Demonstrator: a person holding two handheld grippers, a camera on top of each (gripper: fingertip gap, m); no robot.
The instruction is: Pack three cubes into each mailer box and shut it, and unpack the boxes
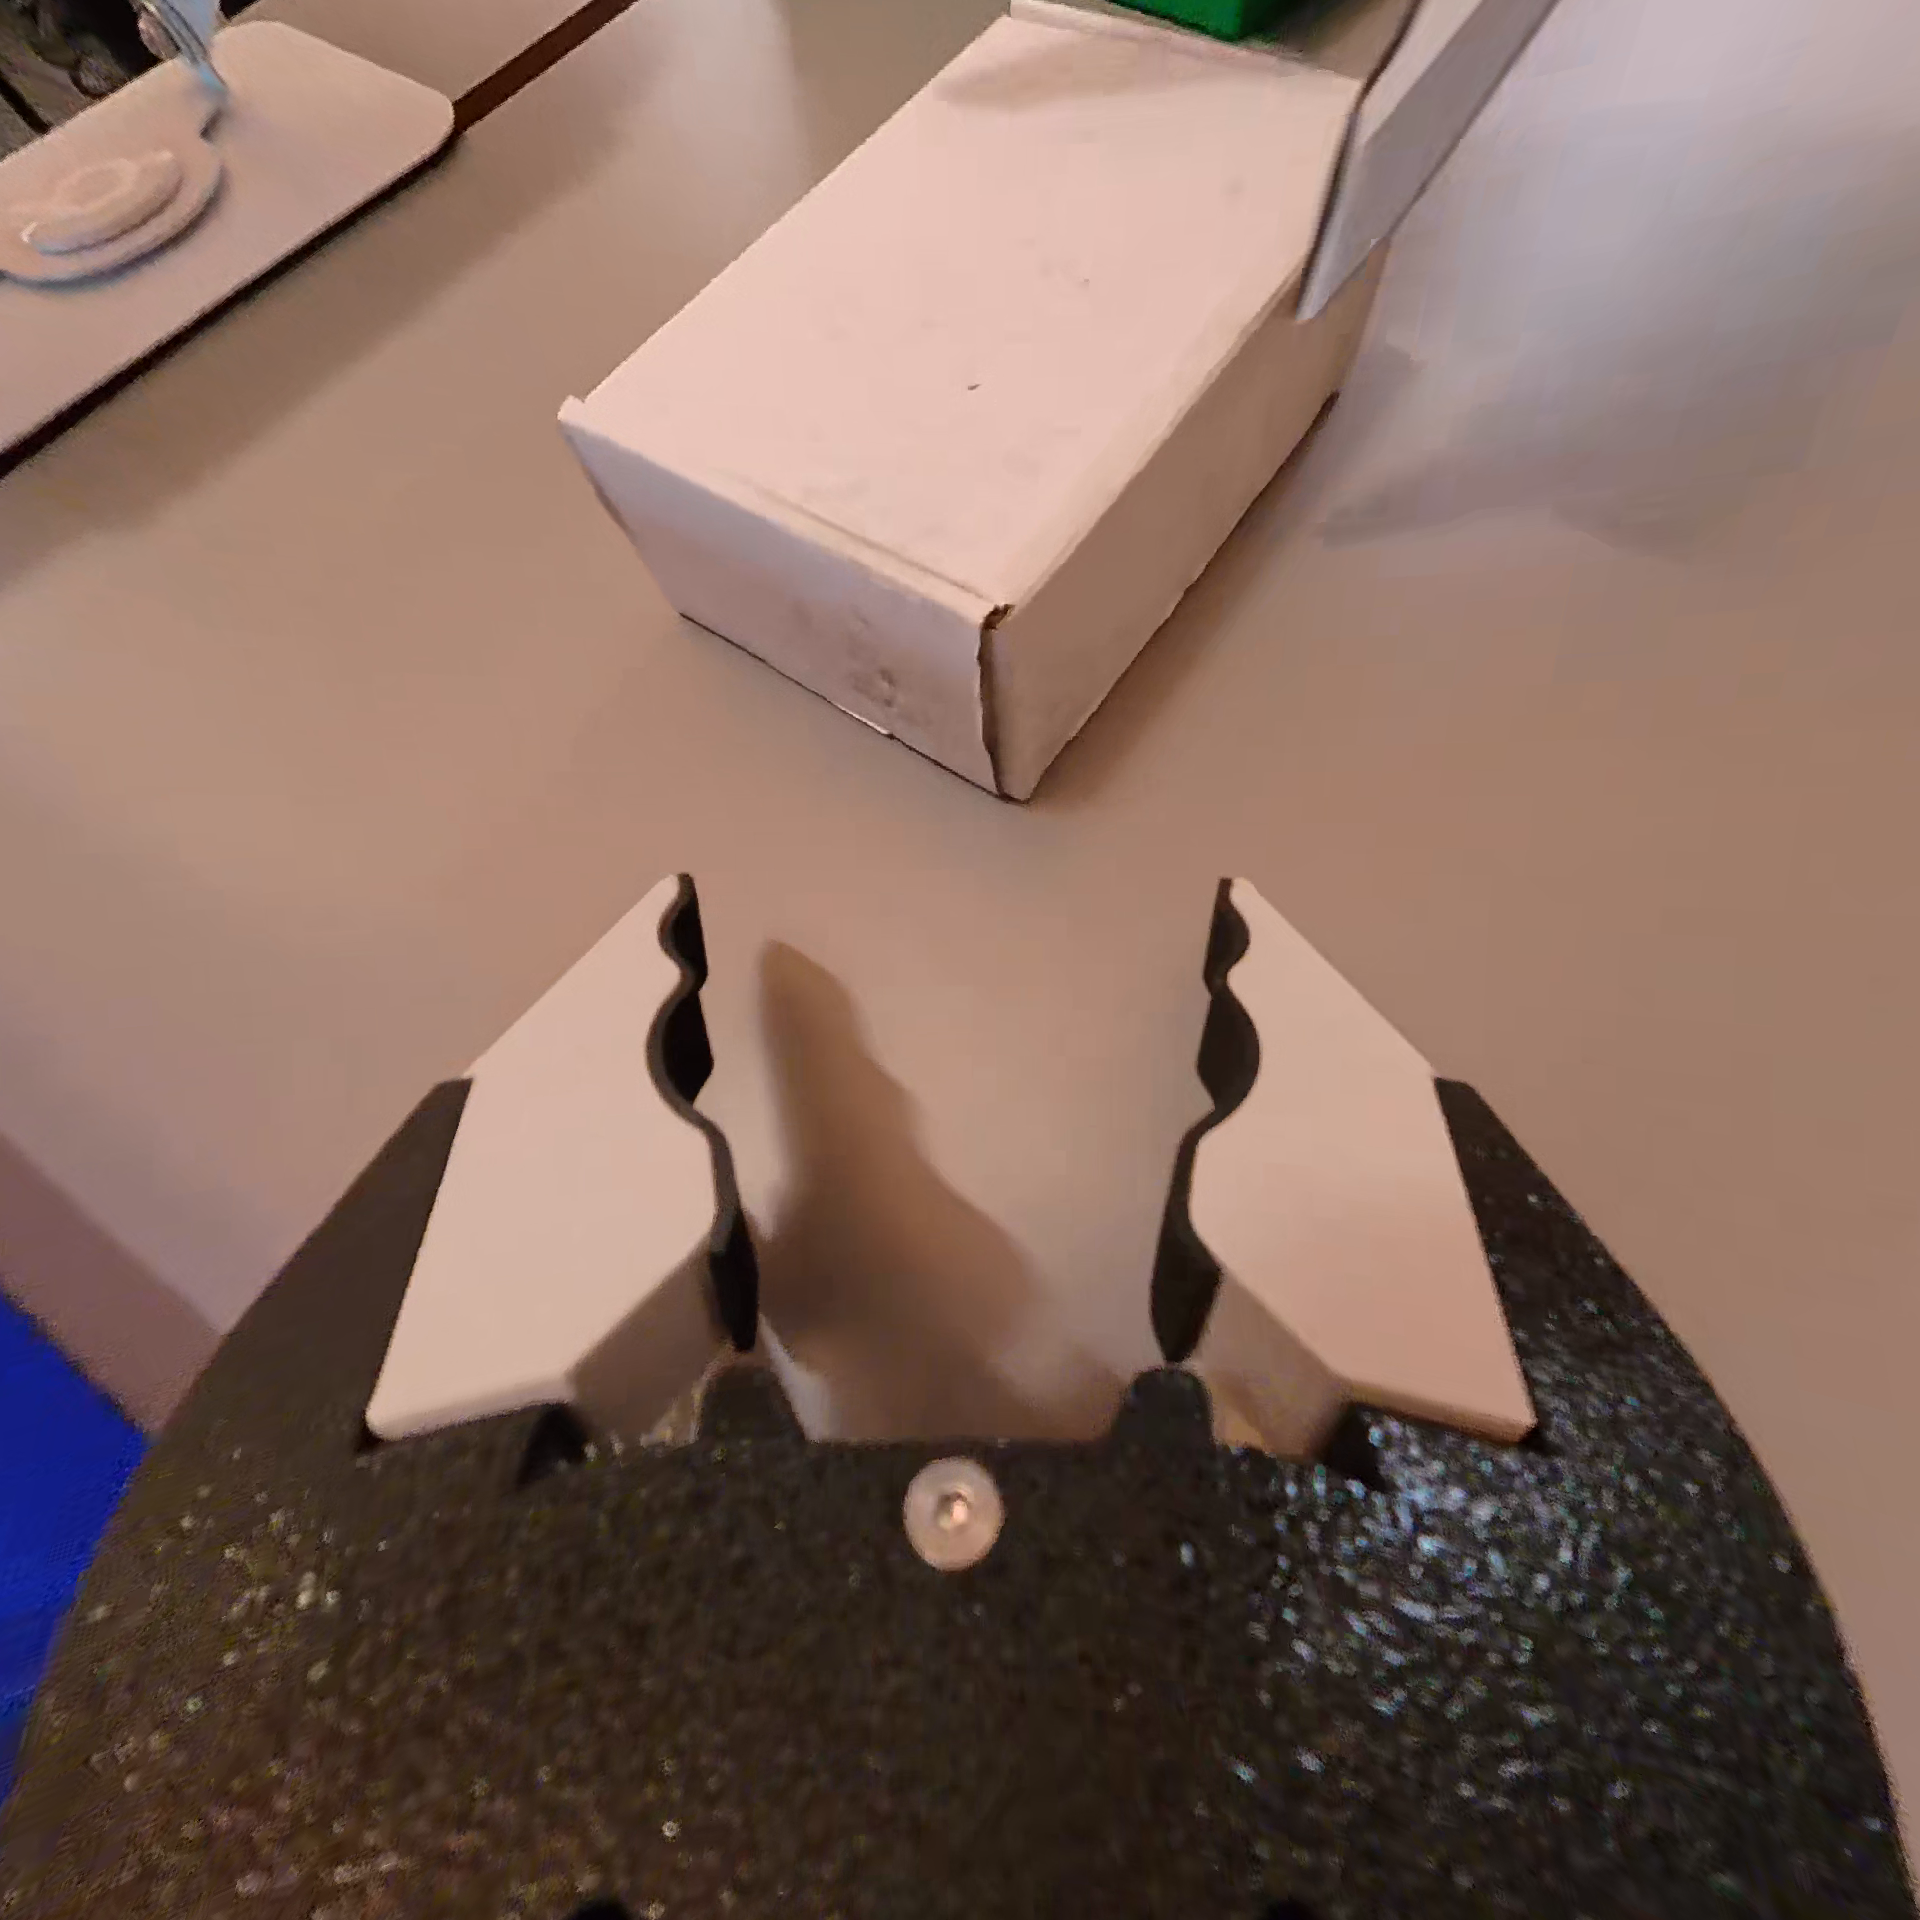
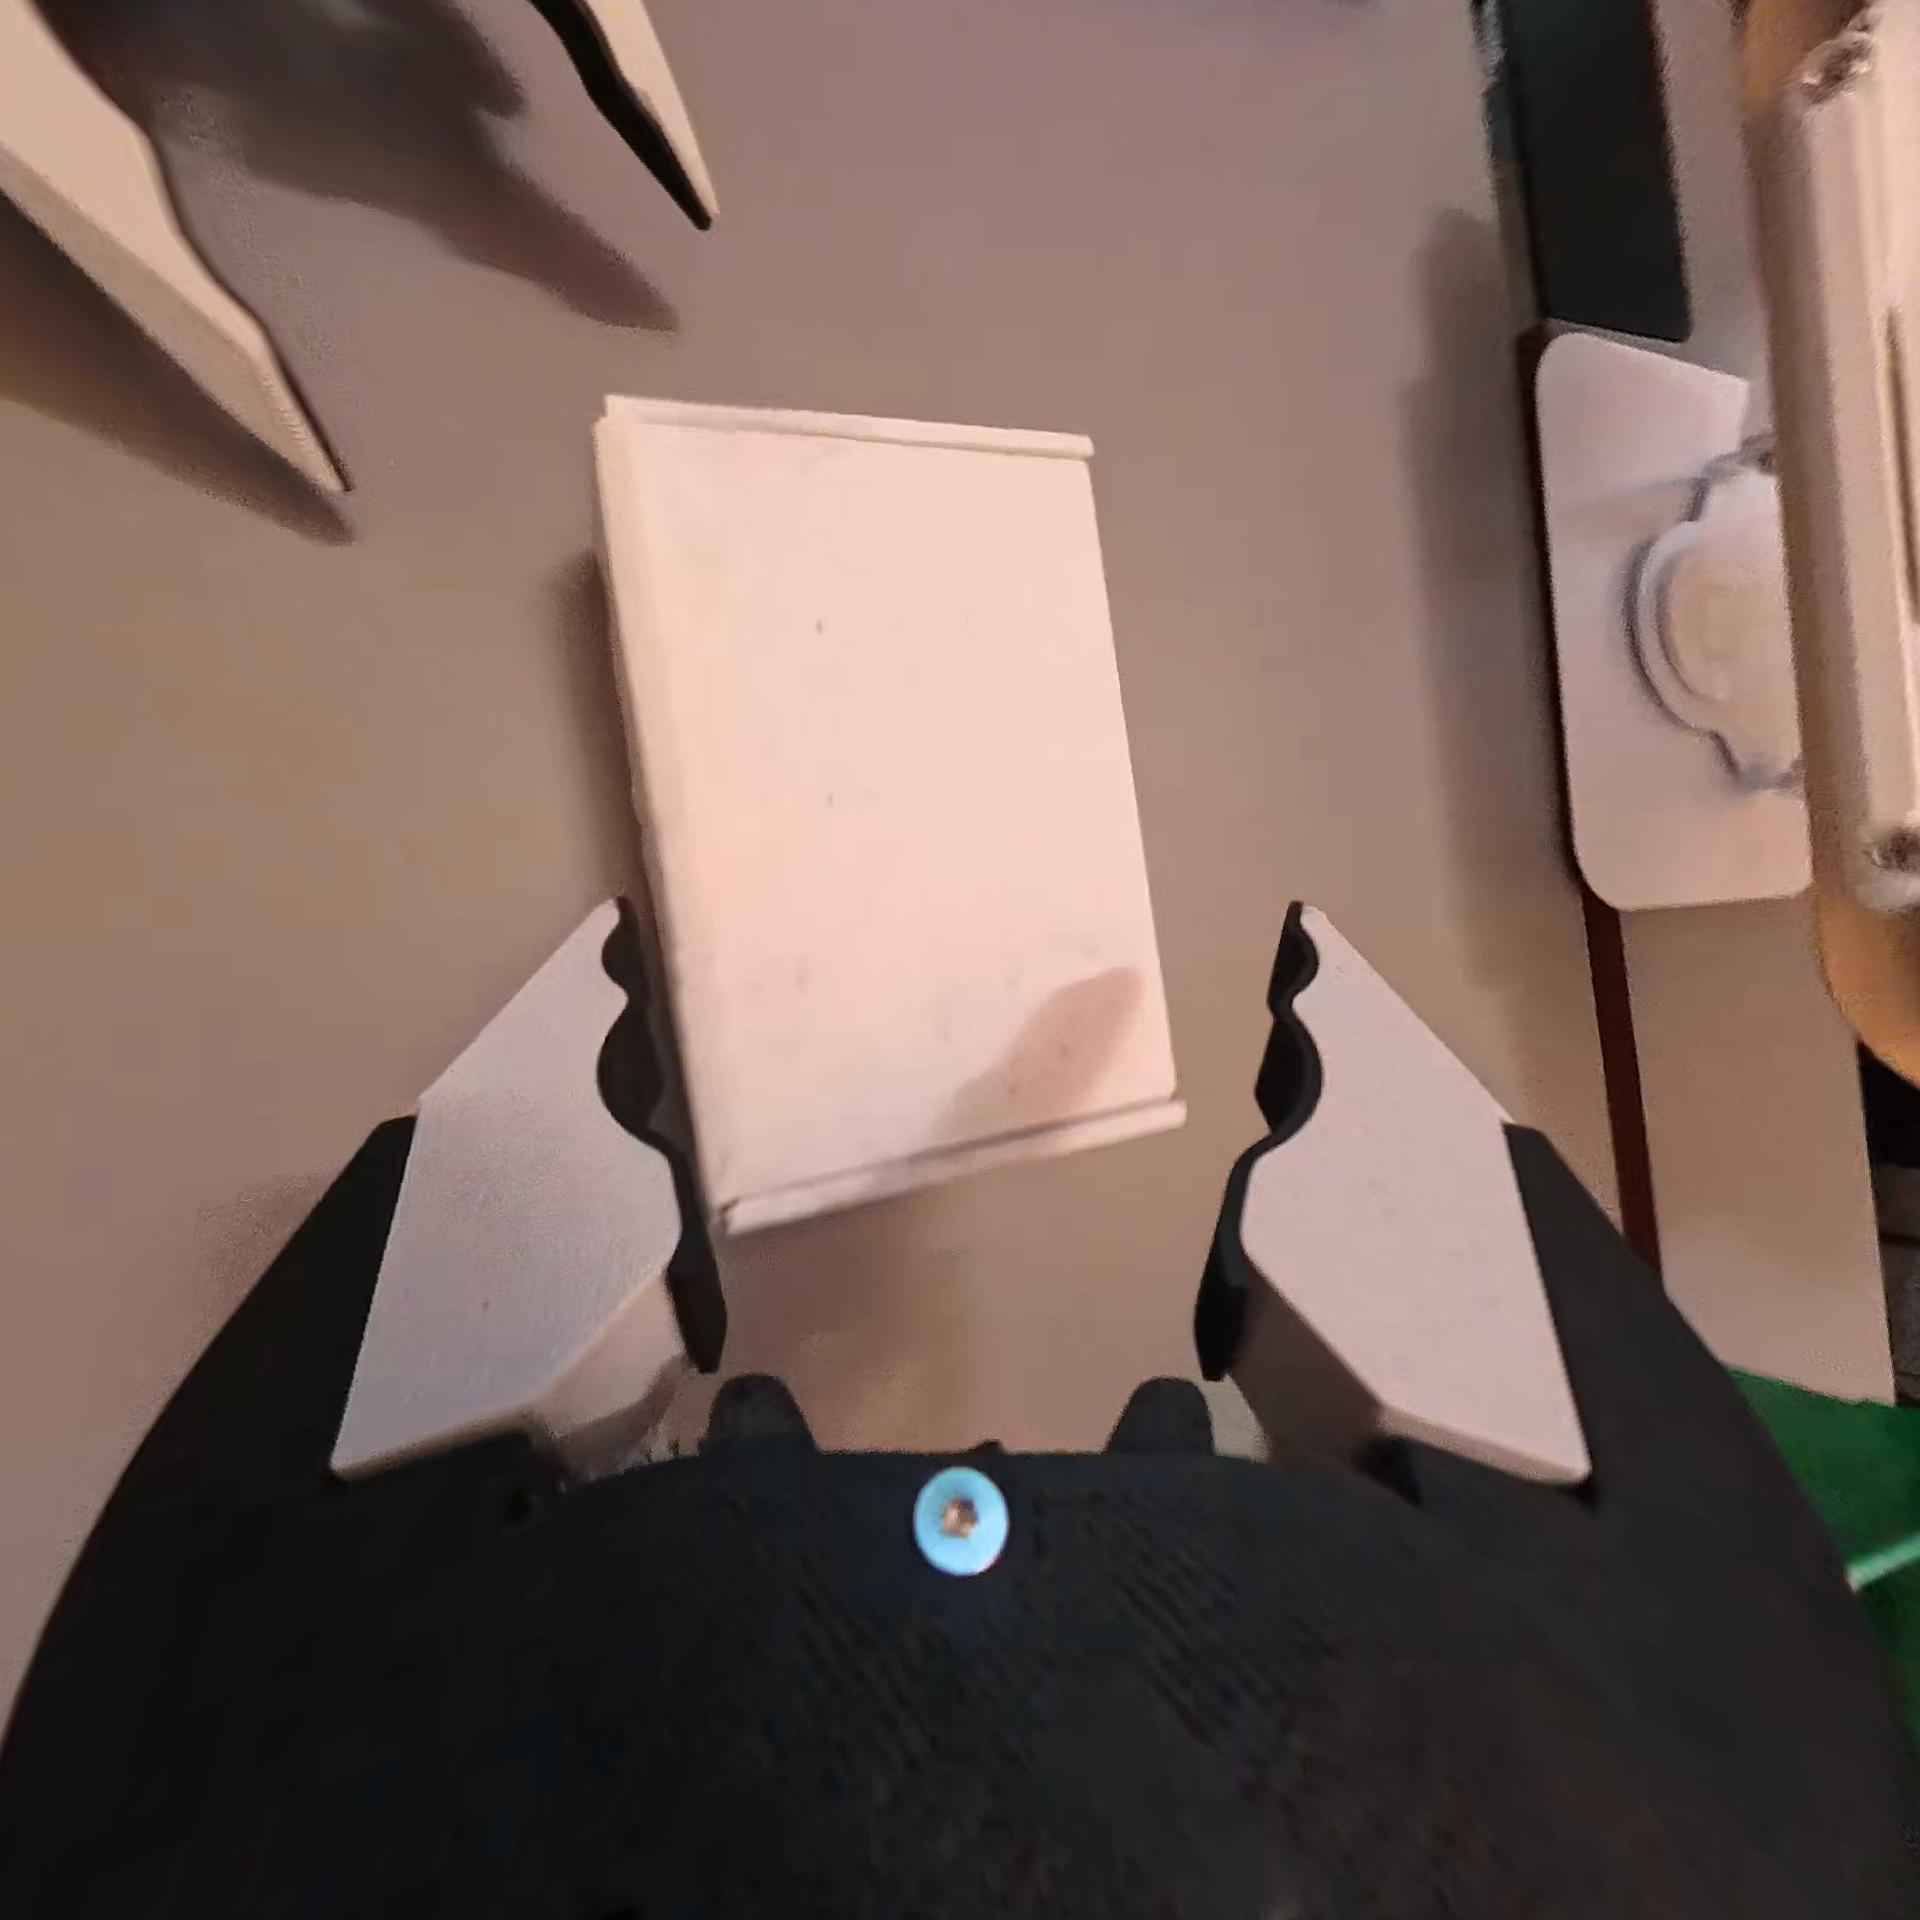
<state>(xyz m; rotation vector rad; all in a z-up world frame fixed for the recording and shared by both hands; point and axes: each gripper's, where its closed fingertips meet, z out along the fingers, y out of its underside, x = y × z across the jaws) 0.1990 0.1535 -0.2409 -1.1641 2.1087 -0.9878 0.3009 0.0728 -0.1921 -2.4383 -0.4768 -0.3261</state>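
A white mailer box point(image 1: 966, 416) lay shut on the beige table point(image 1: 312, 727), lid down flat and its flaps tucked in. The left gripper point(image 1: 956, 894) hovered just short of the box's near corner, its jaws spread wide with only bare tabletop between them — it touched nothing. From above, the right gripper point(image 2: 956, 914) hung over the same box point(image 2: 883, 779), jaws likewise wide and straddling the box's near end; whether its left pad touched the box's side could not be told (the frame was blurred there). The left gripper's two fingers point(image 2: 260, 364) showed at the upper left of the right wrist view. A white plate with a round knob point(image 1: 104, 208) sat at the table's edge, and something green point(image 1: 1195, 16) lay beyond the box.
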